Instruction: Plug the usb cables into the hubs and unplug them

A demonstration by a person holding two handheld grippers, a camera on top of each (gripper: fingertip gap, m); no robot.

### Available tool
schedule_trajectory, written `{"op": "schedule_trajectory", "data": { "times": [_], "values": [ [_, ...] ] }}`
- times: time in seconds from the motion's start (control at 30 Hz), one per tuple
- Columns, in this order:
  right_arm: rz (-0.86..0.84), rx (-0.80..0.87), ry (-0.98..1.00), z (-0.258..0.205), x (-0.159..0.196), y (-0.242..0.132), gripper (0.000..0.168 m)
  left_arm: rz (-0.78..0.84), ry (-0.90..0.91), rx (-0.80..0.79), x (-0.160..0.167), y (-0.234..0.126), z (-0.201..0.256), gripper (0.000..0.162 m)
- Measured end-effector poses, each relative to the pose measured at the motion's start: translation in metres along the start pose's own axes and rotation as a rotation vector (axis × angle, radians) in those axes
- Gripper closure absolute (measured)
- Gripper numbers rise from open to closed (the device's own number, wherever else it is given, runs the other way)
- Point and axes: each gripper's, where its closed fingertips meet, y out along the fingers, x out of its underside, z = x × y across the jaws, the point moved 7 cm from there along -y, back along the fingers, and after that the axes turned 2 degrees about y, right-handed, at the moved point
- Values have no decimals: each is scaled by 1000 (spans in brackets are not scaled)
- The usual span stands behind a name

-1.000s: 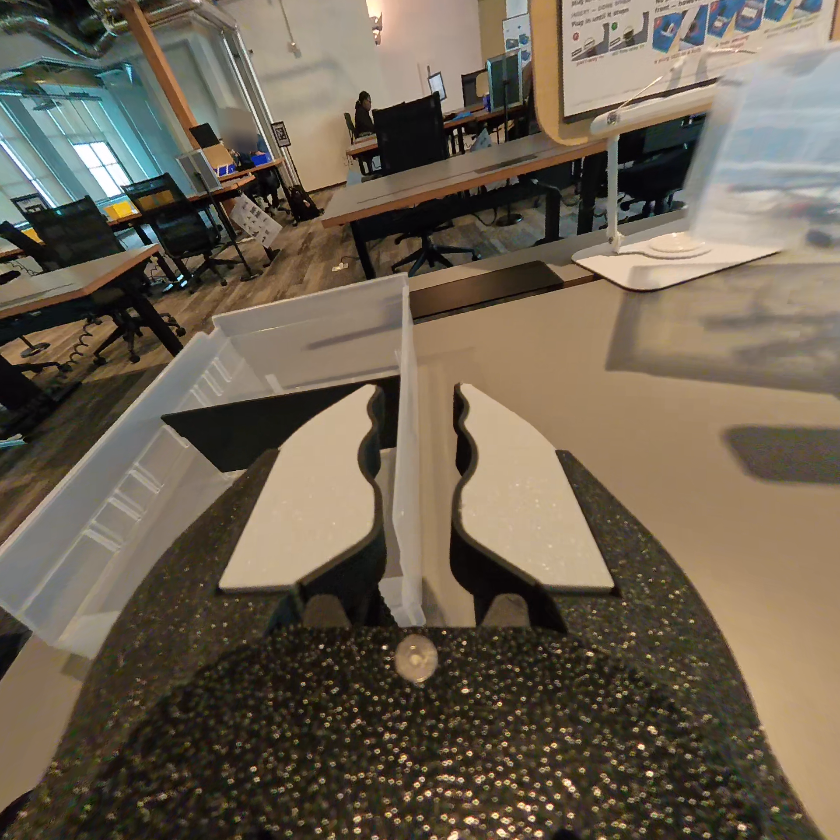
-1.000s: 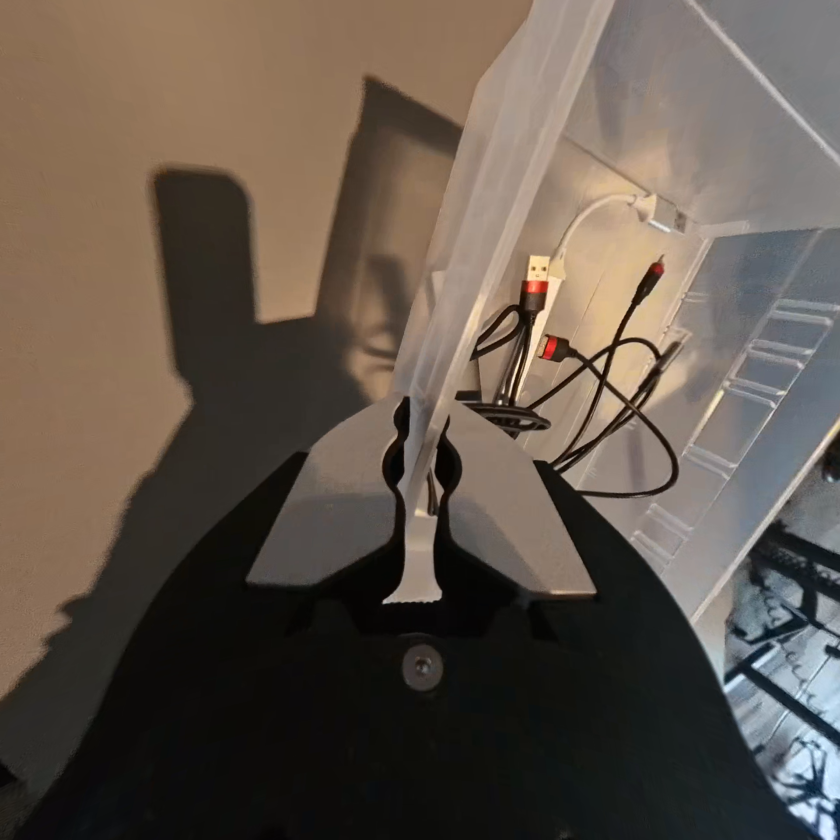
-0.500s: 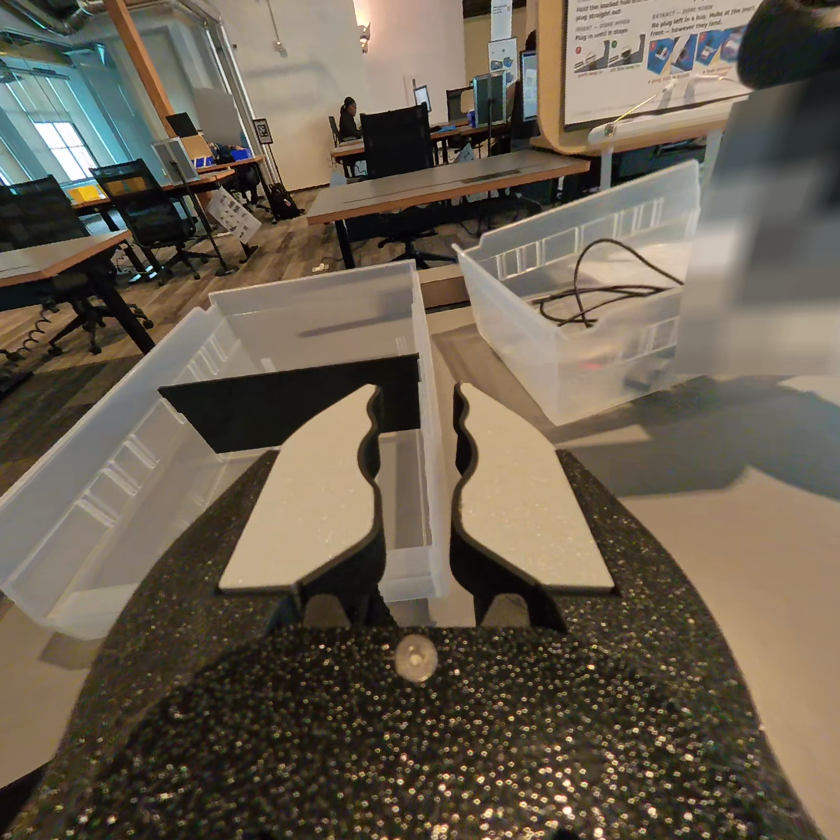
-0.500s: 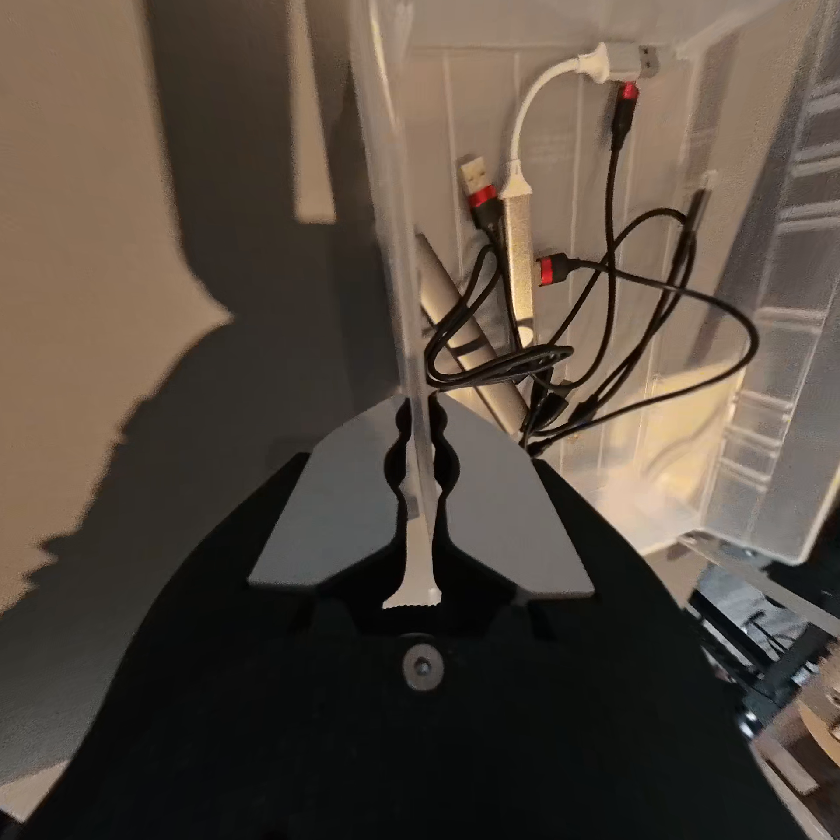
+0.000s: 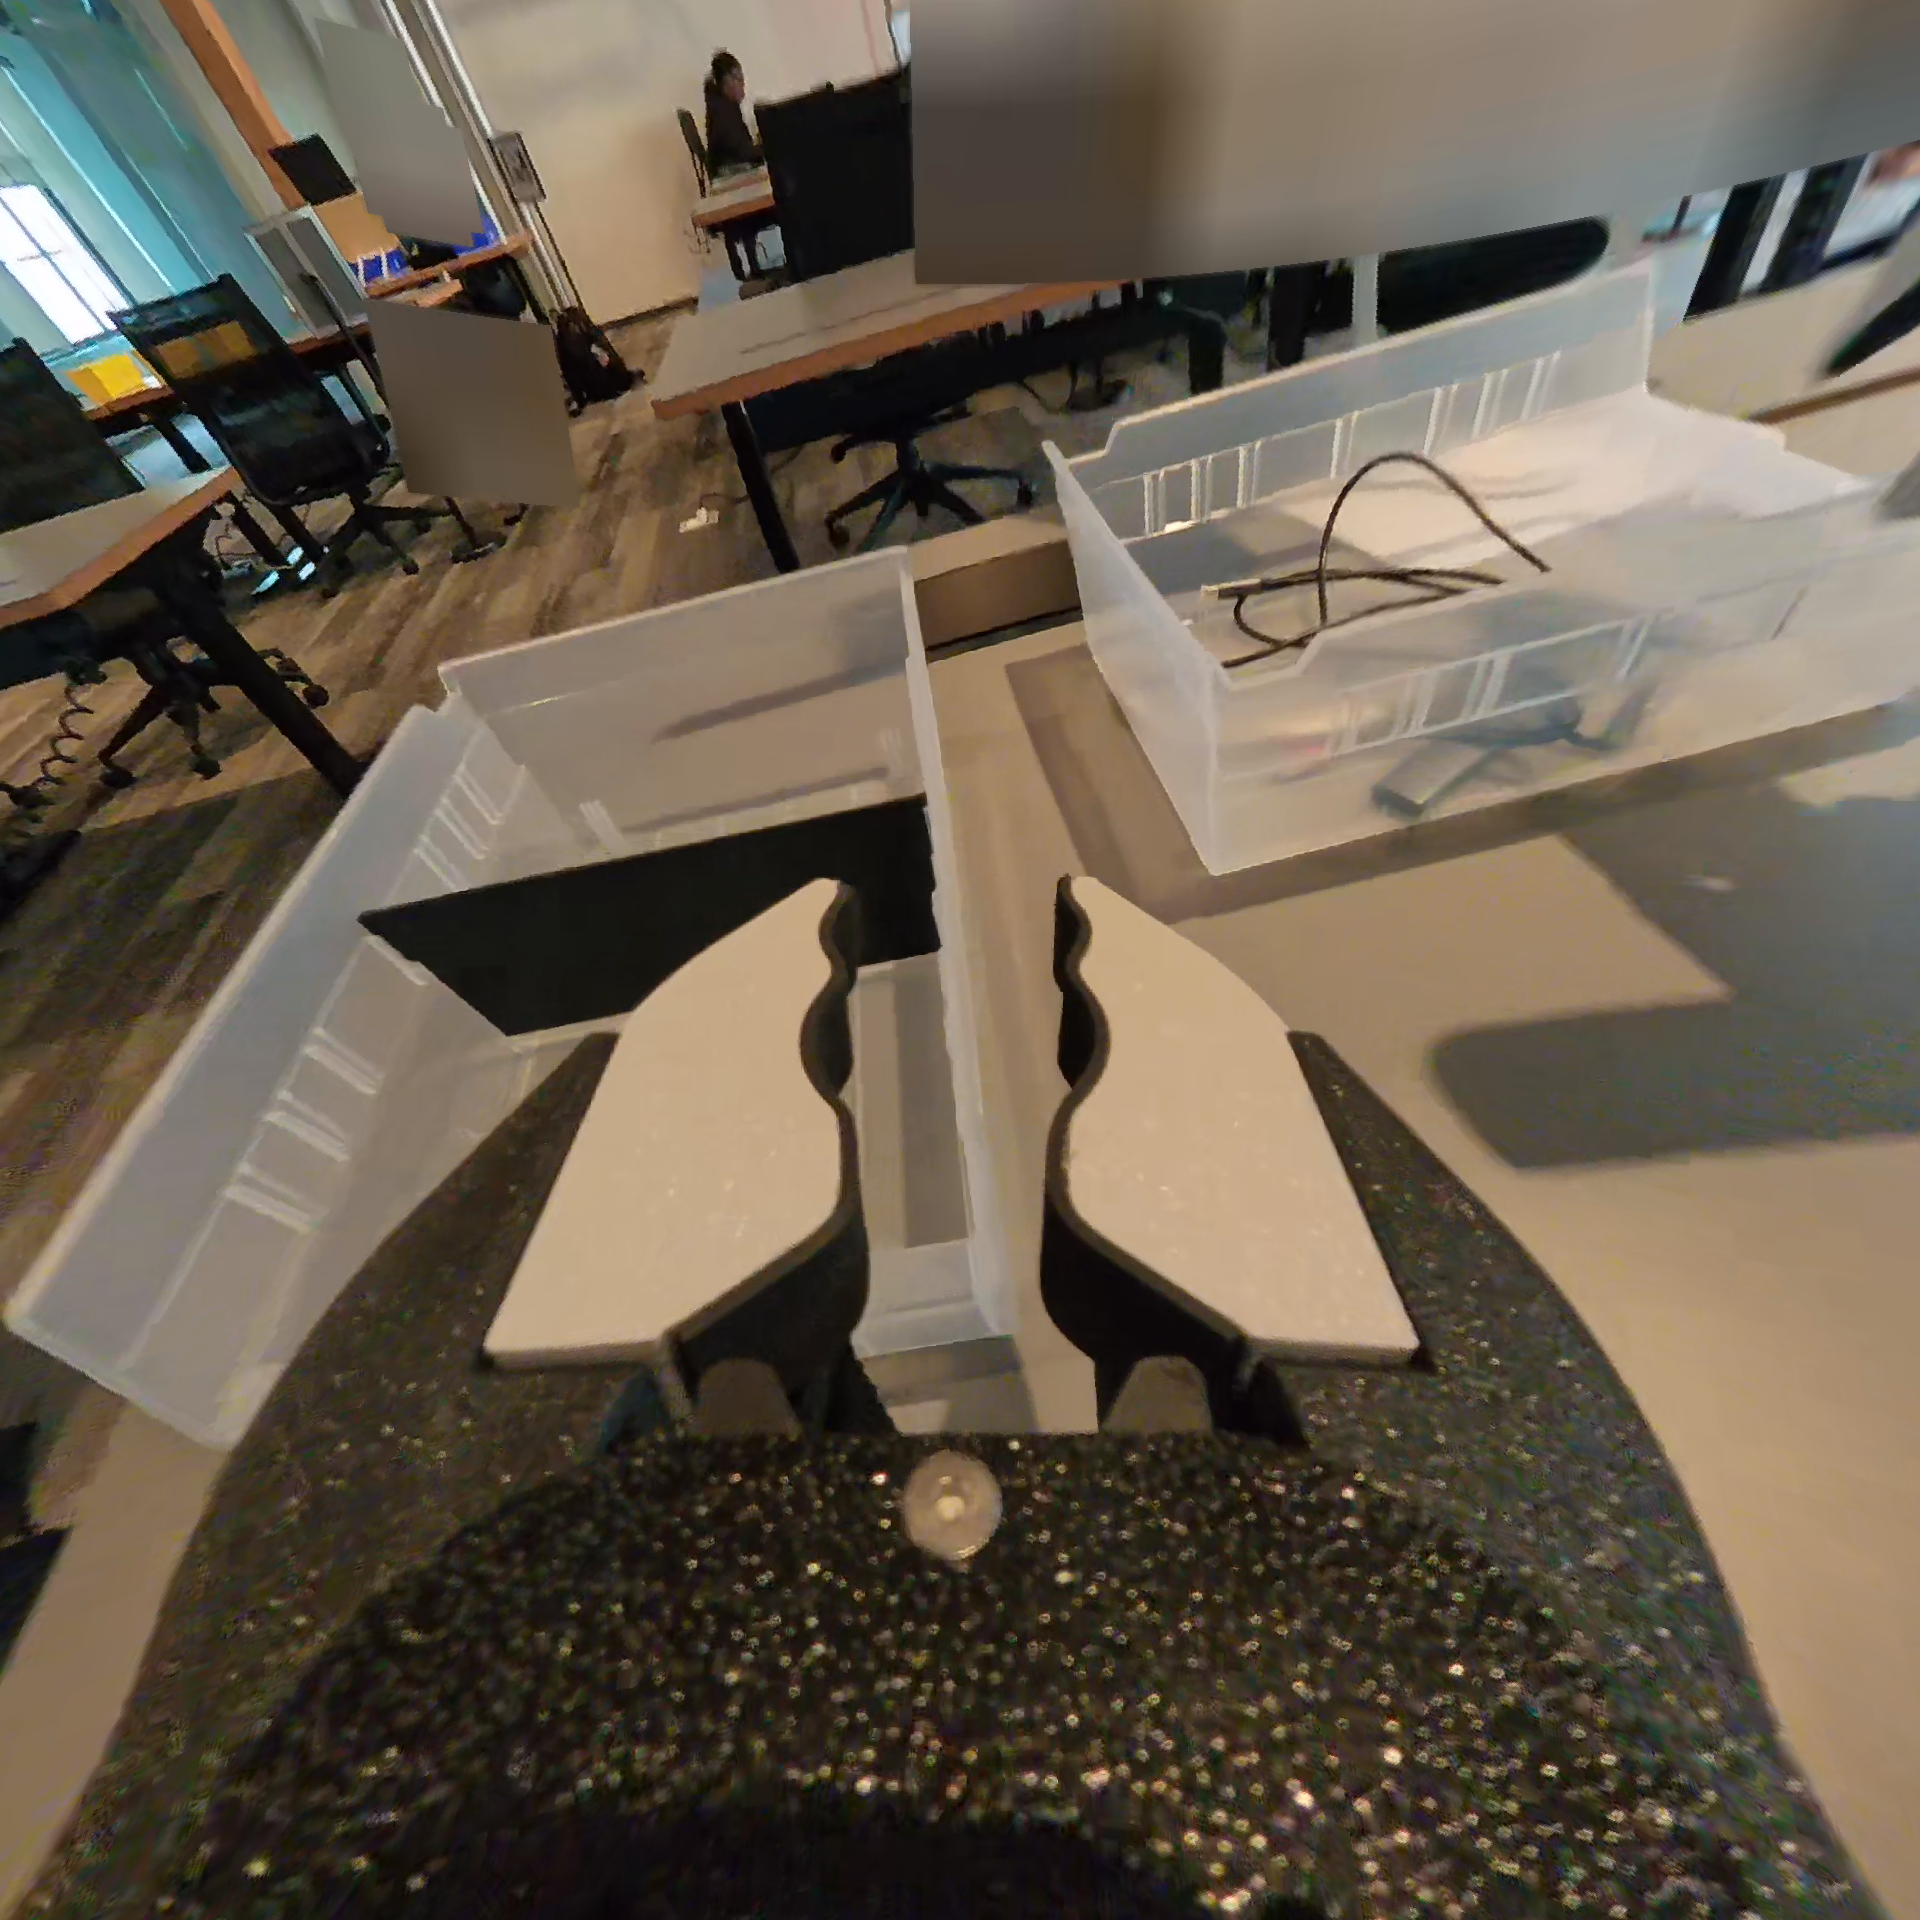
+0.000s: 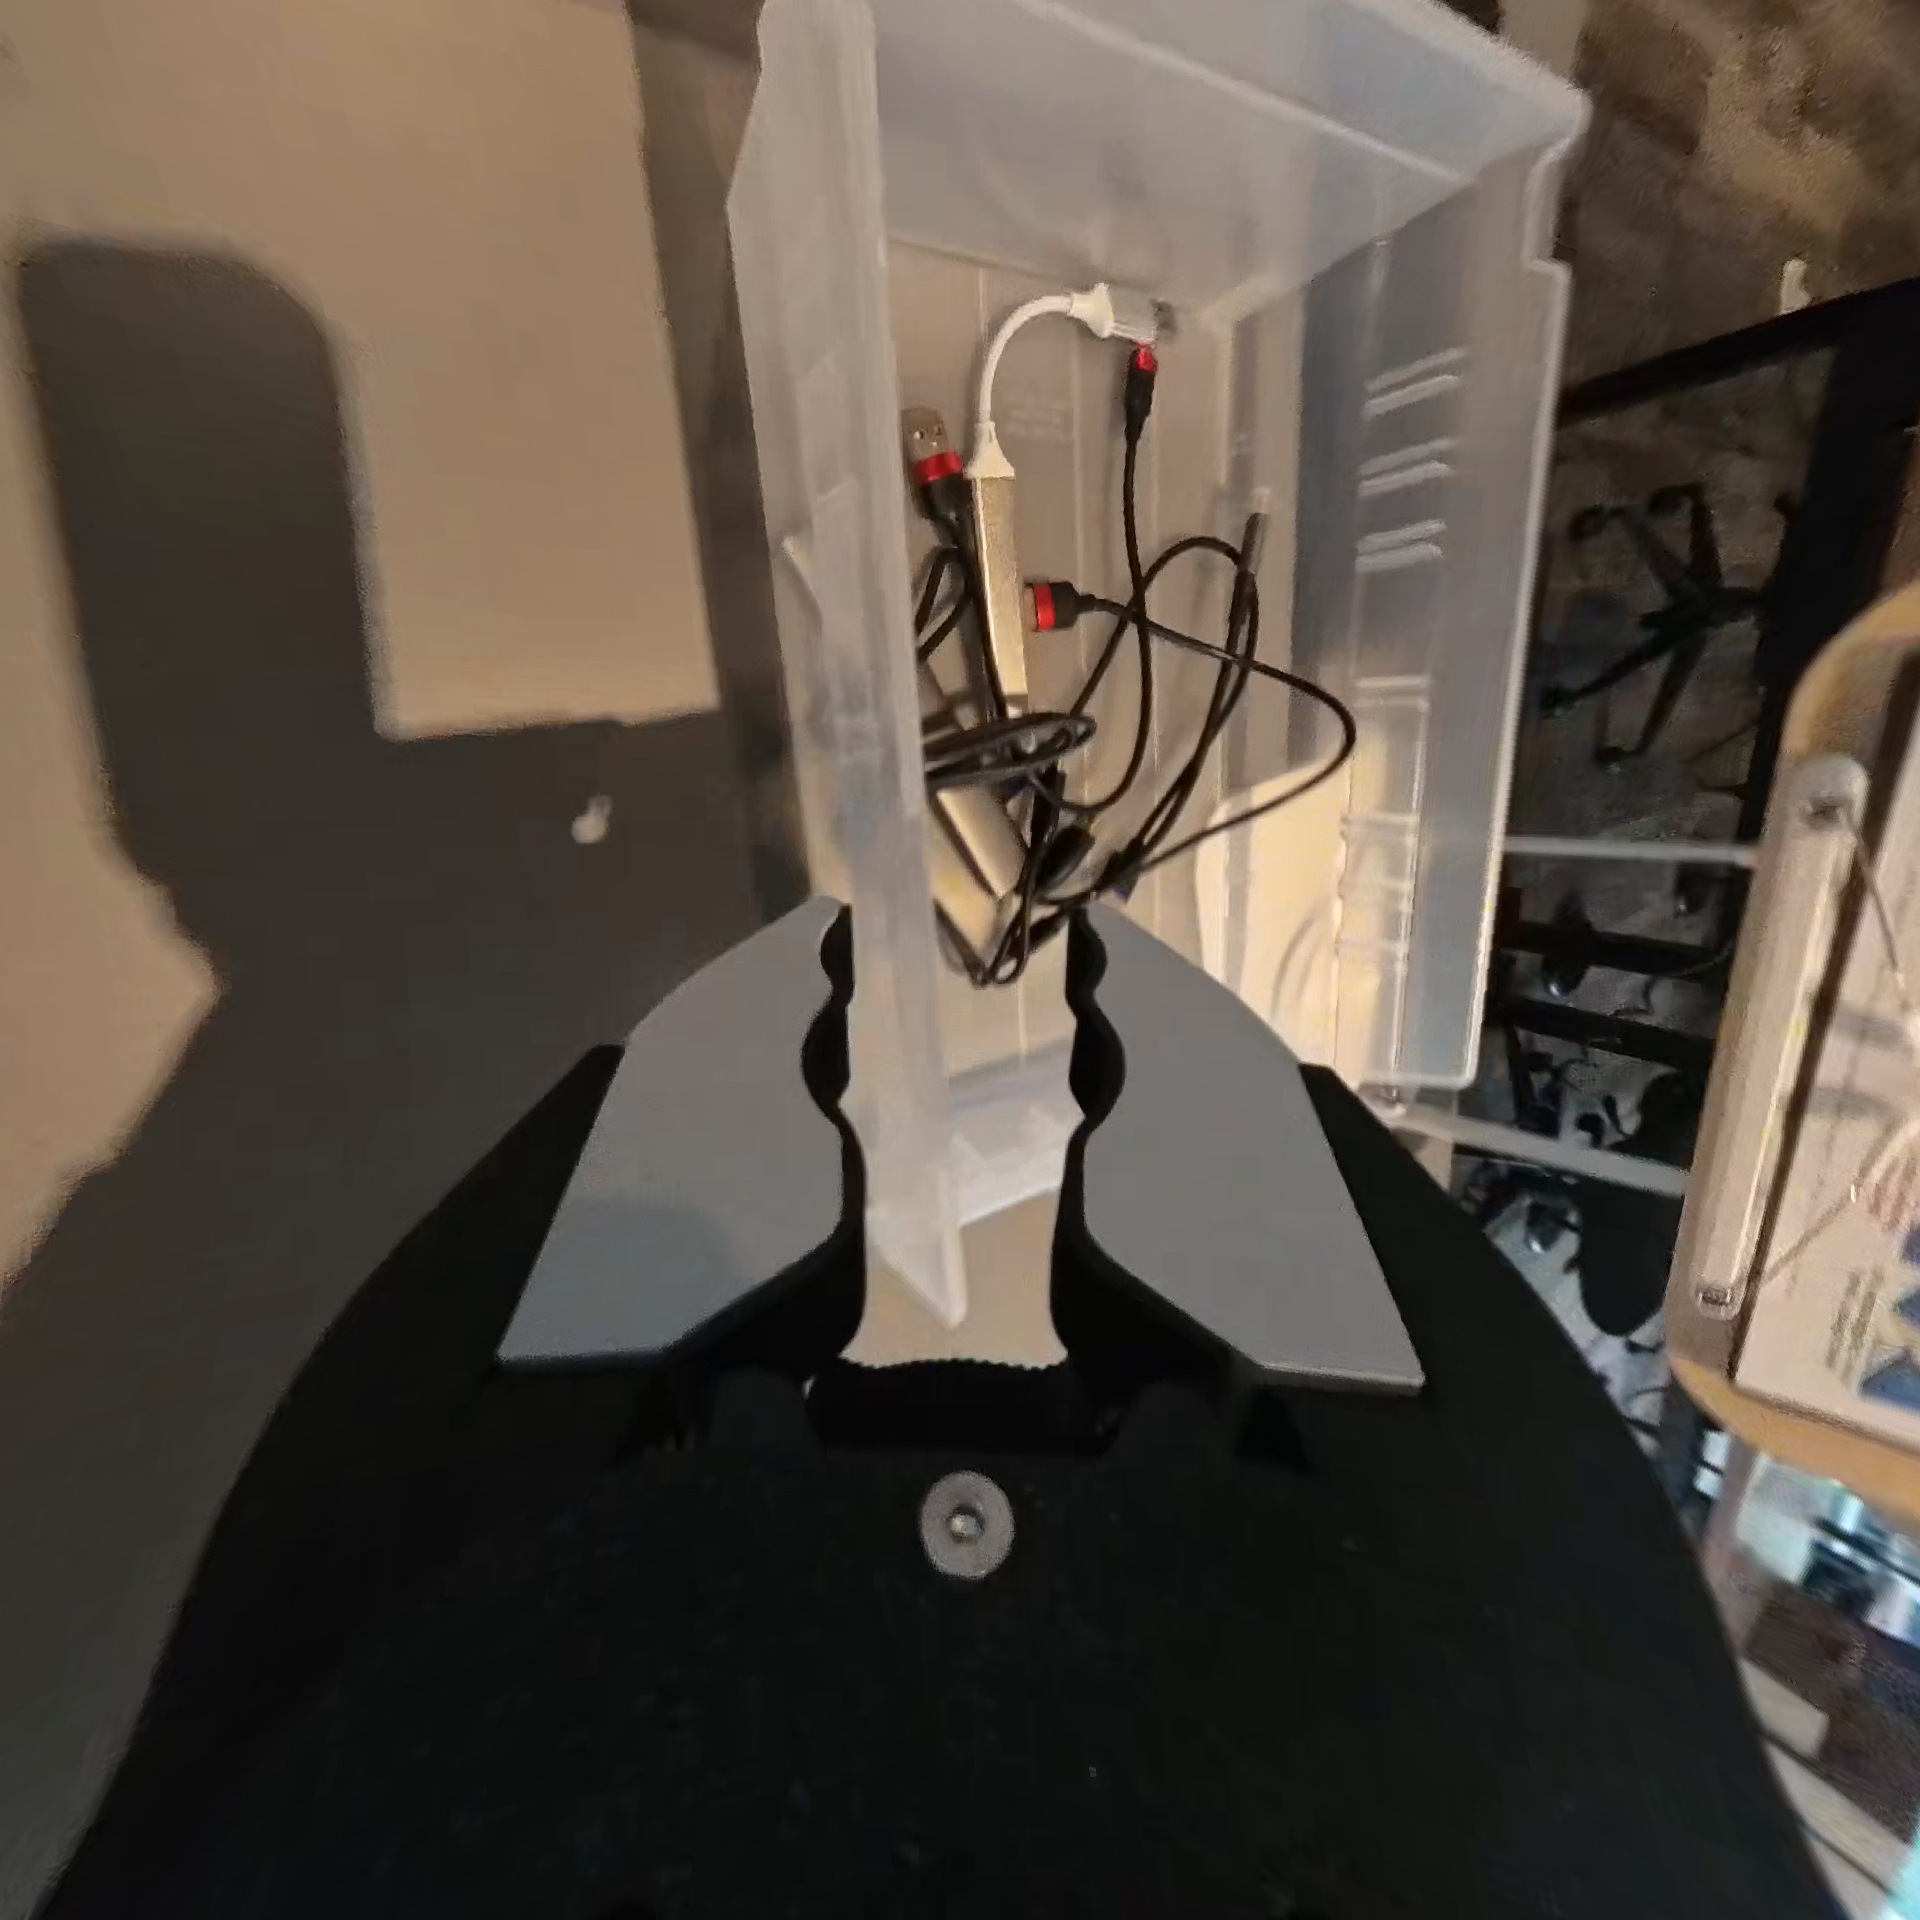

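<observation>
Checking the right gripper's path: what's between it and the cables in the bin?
In the right wrist view, the bin's clear side wall stands between the open right gripper fingers; the cables lie just beyond.

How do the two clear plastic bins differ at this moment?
The bin by the left gripper (near bin) shows only a black divider inside; the far bin holds tangled USB cables and silver hubs. The near bin's side wall runs between the left gripper's open fingers; the far bin's wall between the right gripper's. Both are translucent and sit on the table.
</observation>
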Motion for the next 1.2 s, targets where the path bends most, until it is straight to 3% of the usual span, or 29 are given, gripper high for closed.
{"op": "schedule_trajectory", "data": {
  "times": [0.17,0.37,0.57,0.67,0.97,1.2],
  "values": [
    [83,-35,107,-44,60,-62,129,-363,107,86,-13,40,-6,121],
    [131,-91,257,-112,151,-82,132,-816,232,160,0,86,-7,127],
    [170,-78,385,-141,216,-99,134,-1087,367,176,25,106,2,138],
    [193,-52,420,-149,237,-110,134,-1086,305,155,26,104,0,150],
    [302,-33,492,-176,270,-115,136,-979,170,193,43,42,-19,157],
    [373,-20,552,-178,272,-112,138,-790,200,115,4,-28,-23,156]
  ]
}}
